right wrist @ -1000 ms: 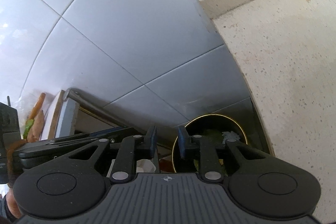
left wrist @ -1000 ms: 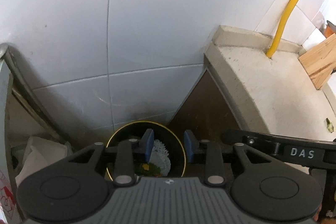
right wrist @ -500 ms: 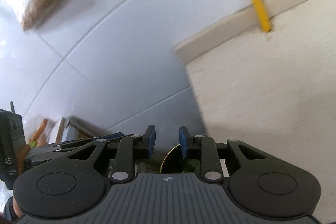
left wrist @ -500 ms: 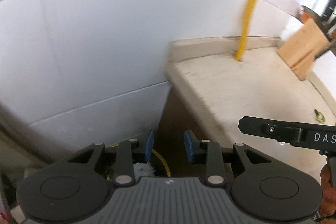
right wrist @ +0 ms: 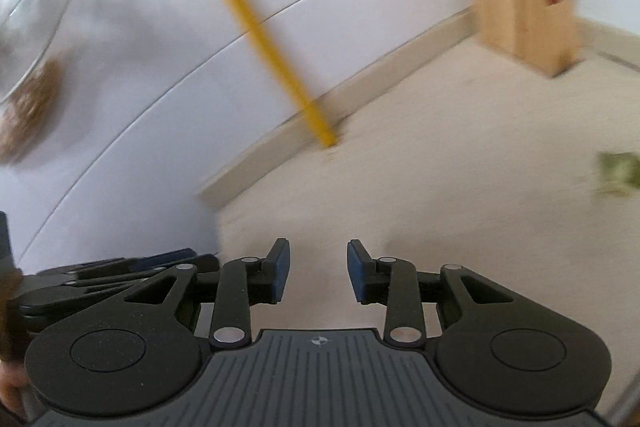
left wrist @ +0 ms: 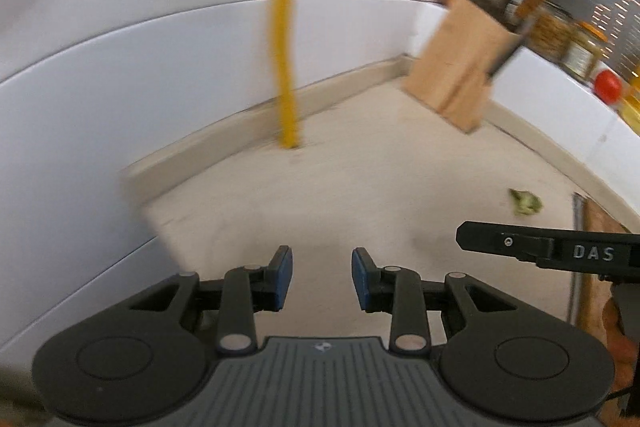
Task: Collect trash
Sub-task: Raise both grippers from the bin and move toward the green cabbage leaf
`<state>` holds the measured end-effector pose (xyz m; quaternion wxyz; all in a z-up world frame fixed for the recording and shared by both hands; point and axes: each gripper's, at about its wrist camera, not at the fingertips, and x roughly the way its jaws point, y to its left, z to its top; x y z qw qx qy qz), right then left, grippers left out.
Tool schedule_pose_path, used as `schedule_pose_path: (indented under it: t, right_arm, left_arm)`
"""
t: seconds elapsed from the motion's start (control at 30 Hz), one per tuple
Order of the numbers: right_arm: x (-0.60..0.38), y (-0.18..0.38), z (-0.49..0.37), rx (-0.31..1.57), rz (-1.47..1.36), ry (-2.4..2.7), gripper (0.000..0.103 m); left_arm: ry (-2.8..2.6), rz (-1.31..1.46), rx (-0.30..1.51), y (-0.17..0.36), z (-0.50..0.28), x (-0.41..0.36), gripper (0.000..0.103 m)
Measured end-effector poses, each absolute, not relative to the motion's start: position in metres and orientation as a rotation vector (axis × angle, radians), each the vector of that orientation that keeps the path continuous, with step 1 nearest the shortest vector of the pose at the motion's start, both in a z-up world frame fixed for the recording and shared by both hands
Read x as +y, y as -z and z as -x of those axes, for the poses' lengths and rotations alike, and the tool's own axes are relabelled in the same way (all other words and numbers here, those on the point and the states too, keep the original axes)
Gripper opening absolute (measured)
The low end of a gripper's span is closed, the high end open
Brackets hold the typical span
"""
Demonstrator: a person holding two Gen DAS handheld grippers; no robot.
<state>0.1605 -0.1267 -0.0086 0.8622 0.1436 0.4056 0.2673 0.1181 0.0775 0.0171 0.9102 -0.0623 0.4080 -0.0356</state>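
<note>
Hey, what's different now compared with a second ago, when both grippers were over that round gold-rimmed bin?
Both grippers have swung away from the bin, now out of view, to the beige stone counter. The left gripper and right gripper are empty; the right's jaws have just been opening. The crumpled green scrap still lies on the counter, the yellow pipe and wooden knife block unmoved.

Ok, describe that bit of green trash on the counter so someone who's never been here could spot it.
Start at the wooden knife block in the counter's back corner. Come forward along the right-hand wall to a small crumpled green scrap. It is the only loose, green thing on the pale beige surface.
</note>
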Motion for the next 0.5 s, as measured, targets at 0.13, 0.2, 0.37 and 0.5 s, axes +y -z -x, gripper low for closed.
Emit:
schedule_pose_path:
  t: [0.13,0.2,0.37,0.5]
  right_arm:
    - [-0.166,0.01,-0.172,0.835,-0.295,-0.446,0.041]
    - [-0.187,0.012,-0.179,0.828,-0.292,-0.387,0.041]
    - [-0.229,0.019,-0.196,0.812,-0.269,-0.26,0.044]
    - [-0.251,0.024,-0.21,0.788,-0.198,-0.184,0.05]
  left_arm:
    - [0.157,0.09,0.839,-0.017,-0.141,0.042,0.028]
    - [0.196,0.072,0.842,-0.016,-0.153,0.024,0.028]
    - [0.282,0.027,0.853,-0.011,-0.179,-0.022,0.028]
    - [0.345,0.002,0.869,-0.002,-0.201,-0.055,0.028]
